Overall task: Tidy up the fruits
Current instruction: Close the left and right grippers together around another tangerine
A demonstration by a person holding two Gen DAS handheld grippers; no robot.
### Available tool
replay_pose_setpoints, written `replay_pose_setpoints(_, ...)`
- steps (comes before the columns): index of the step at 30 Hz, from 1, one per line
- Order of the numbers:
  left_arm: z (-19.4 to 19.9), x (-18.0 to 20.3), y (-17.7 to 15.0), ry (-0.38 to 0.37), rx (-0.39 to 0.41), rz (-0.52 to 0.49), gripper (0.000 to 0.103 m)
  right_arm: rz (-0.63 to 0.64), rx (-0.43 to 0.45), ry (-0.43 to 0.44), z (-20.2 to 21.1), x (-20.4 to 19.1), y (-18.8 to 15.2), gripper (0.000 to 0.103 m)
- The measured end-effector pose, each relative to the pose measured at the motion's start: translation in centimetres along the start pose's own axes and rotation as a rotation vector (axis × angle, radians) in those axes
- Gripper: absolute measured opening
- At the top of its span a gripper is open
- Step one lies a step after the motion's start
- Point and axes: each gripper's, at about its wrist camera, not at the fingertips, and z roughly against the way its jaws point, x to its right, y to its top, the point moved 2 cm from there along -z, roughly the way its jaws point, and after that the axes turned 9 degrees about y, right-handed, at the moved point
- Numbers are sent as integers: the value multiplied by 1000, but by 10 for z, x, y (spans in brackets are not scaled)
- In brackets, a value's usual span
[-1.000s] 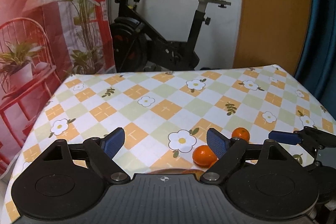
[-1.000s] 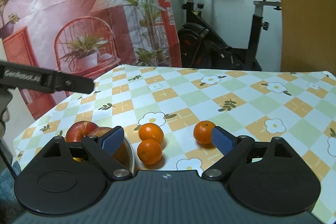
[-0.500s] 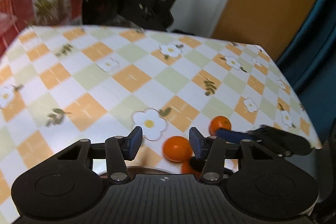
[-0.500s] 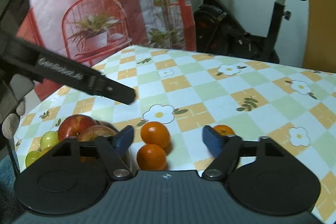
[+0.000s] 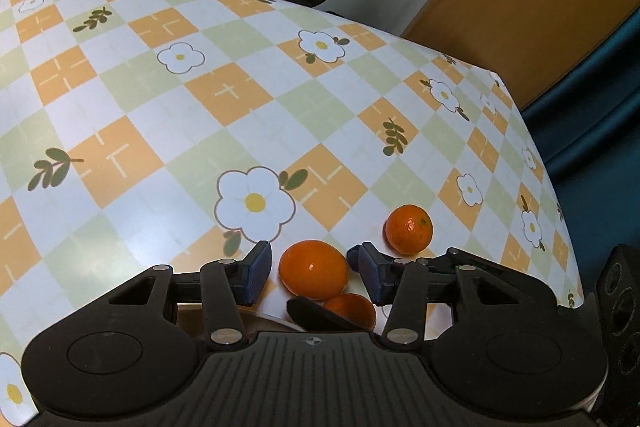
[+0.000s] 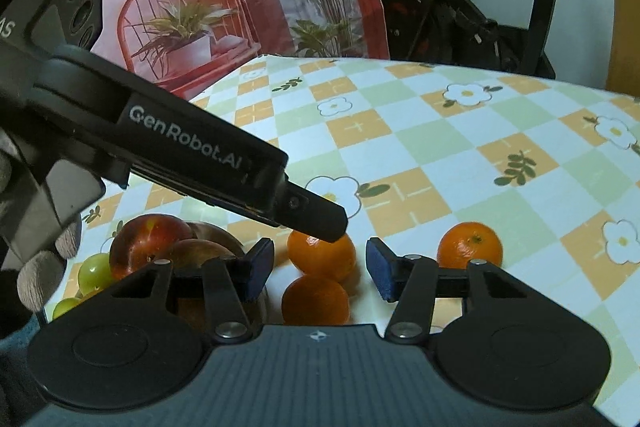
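Both hand-held grippers are reaching for fruit on the checked, flower-print desk (image 5: 224,95). The left hand-held gripper (image 5: 310,271) brackets a round orange tangerine (image 5: 313,269), pads not touching. The right hand-held gripper (image 6: 318,269) is closing around another tangerine (image 6: 316,301) at six o'clock. Next: pinch, lift.

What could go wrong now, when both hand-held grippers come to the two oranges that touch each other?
1. The left hand-held gripper and the closing right hand-held gripper crowd one spot; they may collide.
2. The far orange touches the near orange; gripping one may push the other rolling.
3. The single orange lies loose beside the right fingers and may be knocked away.
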Motion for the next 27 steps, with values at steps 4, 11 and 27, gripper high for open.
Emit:
replay_pose_setpoints(4,-4,0,0,-9,-10,9,49,-7,-18,-5,-4,0,0,51)
replay_pose_setpoints(11,-6,0,-2,6,-1,7,40,-57,-23,-7,-7,4,-2,43)
replay_pose_setpoints(27,38,16,-9,-17,109,-58,40,-15,72,-38,23,-18,4,43)
